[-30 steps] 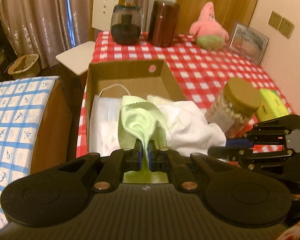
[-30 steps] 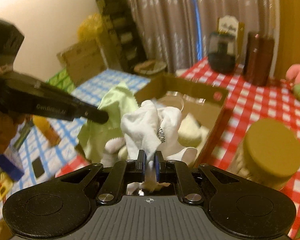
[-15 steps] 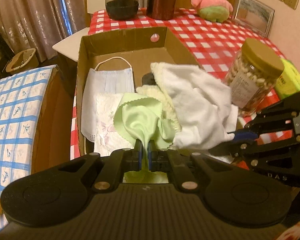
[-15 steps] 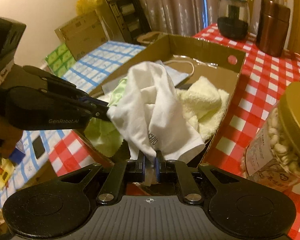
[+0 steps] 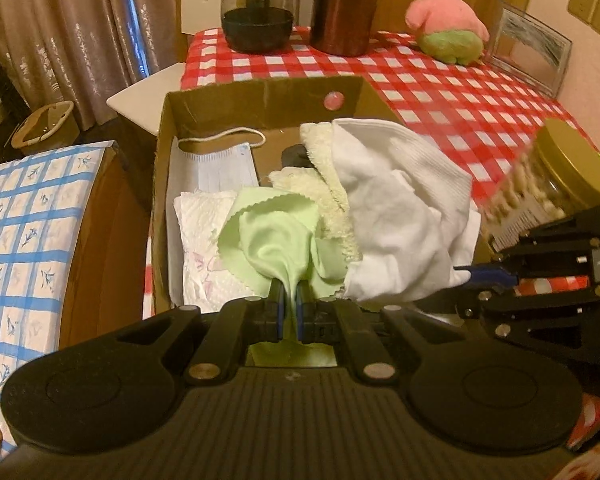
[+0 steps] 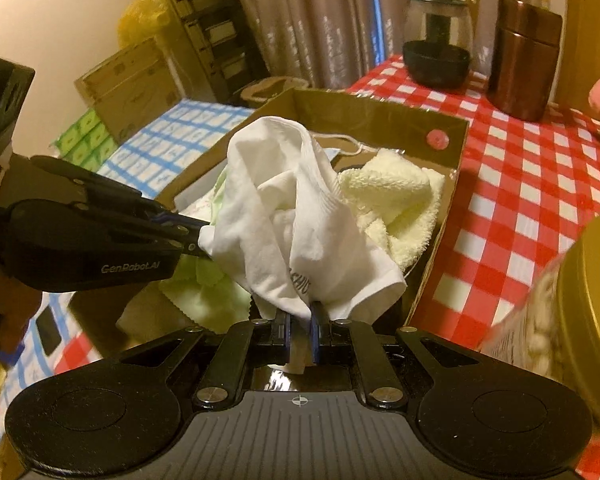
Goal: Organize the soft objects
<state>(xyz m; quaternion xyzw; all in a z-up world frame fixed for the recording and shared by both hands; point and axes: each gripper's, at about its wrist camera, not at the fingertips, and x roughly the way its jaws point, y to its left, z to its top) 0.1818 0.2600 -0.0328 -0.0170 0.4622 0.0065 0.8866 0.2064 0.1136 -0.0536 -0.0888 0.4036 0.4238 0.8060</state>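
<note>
Left tongs (image 5: pixel 288 298) are clenching the green cloth (image 5: pixel 276 236); only this view is showing the face mask (image 5: pixel 216 168) ahead. Right tongs (image 6: pixel 300 322) are gripping the white sock (image 6: pixel 284 216), lettering showing here alone.

"GenRobot.AI" stands in pale letters on the side of the left gripper (image 6: pixel 196 240). The white cloth (image 6: pixel 300 232) bears dark print, only partly legible, "SHIO".

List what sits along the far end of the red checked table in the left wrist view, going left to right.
Glass jar with a dark base → brown metal canister → pink plush toy → framed picture leaning at the wall.
</note>
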